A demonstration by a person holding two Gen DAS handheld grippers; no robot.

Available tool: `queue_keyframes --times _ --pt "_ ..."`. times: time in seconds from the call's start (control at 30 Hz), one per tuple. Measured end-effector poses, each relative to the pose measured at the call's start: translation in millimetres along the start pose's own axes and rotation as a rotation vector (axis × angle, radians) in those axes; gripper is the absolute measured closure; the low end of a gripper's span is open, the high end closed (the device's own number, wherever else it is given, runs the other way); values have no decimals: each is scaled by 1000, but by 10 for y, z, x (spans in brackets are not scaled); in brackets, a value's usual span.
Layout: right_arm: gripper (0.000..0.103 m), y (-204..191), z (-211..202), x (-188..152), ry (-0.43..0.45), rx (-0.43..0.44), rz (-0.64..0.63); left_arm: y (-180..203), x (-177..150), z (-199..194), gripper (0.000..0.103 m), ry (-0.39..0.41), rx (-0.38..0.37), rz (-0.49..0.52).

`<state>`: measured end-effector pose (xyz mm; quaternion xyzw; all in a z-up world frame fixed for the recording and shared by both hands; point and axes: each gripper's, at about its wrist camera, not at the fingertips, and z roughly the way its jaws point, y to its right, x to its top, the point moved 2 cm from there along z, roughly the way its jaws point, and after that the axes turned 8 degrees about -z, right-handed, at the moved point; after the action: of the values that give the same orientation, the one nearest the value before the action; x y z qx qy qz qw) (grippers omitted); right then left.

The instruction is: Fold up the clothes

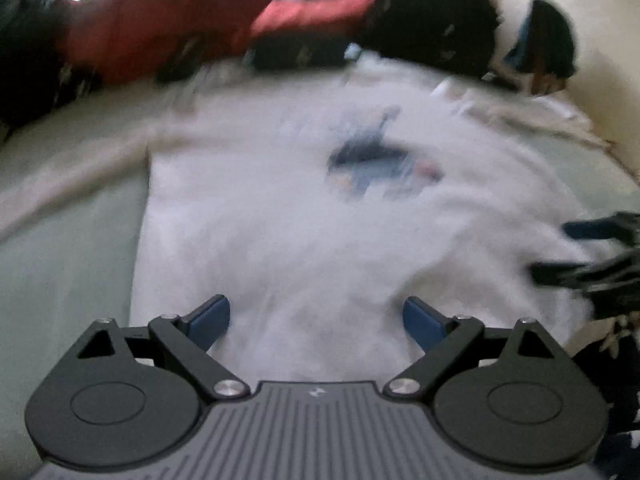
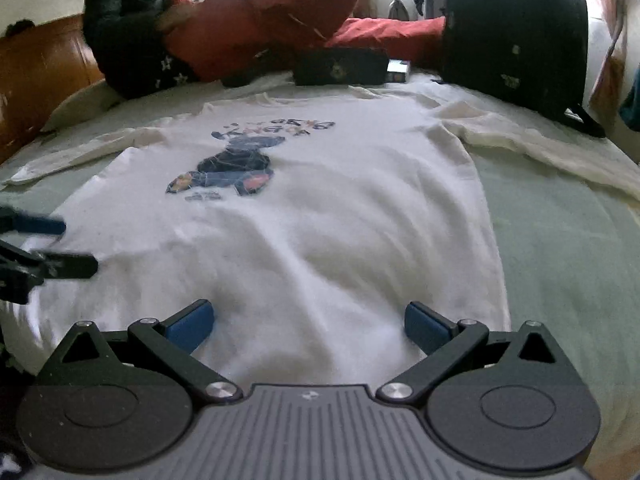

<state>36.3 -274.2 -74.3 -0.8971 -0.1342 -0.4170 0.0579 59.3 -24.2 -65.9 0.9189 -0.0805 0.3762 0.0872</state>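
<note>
White sweatshirt (image 2: 312,216) spread flat, print up, on the bed (image 2: 560,240); sleeves out left and right. Left gripper (image 1: 316,320) and right gripper (image 2: 308,324) over near hem, jaws released; could pinch one layer only, dragging wrinkles.

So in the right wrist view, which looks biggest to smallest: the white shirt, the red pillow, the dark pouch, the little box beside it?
1. White shirt, by far the largest, though it lies nearest the camera.
2. Red pillow.
3. Dark pouch.
4. Little box, smallest and partly hidden behind the pouch.
</note>
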Motion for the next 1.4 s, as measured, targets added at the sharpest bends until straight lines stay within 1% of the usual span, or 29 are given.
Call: queue_keyframes --times 0.03,0.1,0.17,0.2,0.3,0.37,0.47,0.53,0.6,0.63,0.73,0.8,0.83,0.87,0.9,0.97,1.03,1.13,1.4 --pt "0 22 -48 -45 5 9 -10 8 -36 -7 8 9 6 7" --pt "0 103 -141 -69 -1 35 -11 43 -4 -27 8 -3 19 21" --pt "0 261 -214 -27 5 74 25 62 85 -26 8 -8 23 11" --pt "0 374 -228 31 11 77 48 69 140 -19 8 -7 25 3" --pt "0 799 -199 299 34 22 122 131 314 47 8 0 52 -12" --pt "0 1102 -124 527 51 -27 154 191 393 104 8 18 69 -12" --pt "0 1585 105 919 65 -135 188 263 443 219 8 19 77 -19" --pt "0 1873 366 1166 35 -200 202 299 443 288 8 11 78 -12" --pt "0 2112 645 1373 -11 -229 250 327 434 346 8 1 77 1" --pt "0 2207 788 1465 -33 -229 270 328 439 360 8 4 77 8" --pt "0 2362 1242 1652 -111 -184 321 315 465 406 8 12 76 19" --pt "0 2370 1565 1696 -174 -179 335 291 489 438 8 17 75 18" --pt "0 2375 1719 1701 -205 -196 336 282 498 453 8 19 75 16" --pt "0 2379 1863 1684 -235 -236 328 273 504 468 8 22 74 15" --pt "0 2384 1979 1676 -244 -272 314 263 505 479 8 25 72 15" --pt "0 2406 2107 1718 -217 -320 273 250 500 497 8 31 66 17" --pt "0 2457 2206 1764 -216 -319 262 242 495 513 7 37 63 18" --pt "0 2499 2232 1808 -227 -294 245 237 483 504 7 44 62 15" --pt "0 2778 1883 1479 -215 -318 303 206 480 330 7 69 70 11"
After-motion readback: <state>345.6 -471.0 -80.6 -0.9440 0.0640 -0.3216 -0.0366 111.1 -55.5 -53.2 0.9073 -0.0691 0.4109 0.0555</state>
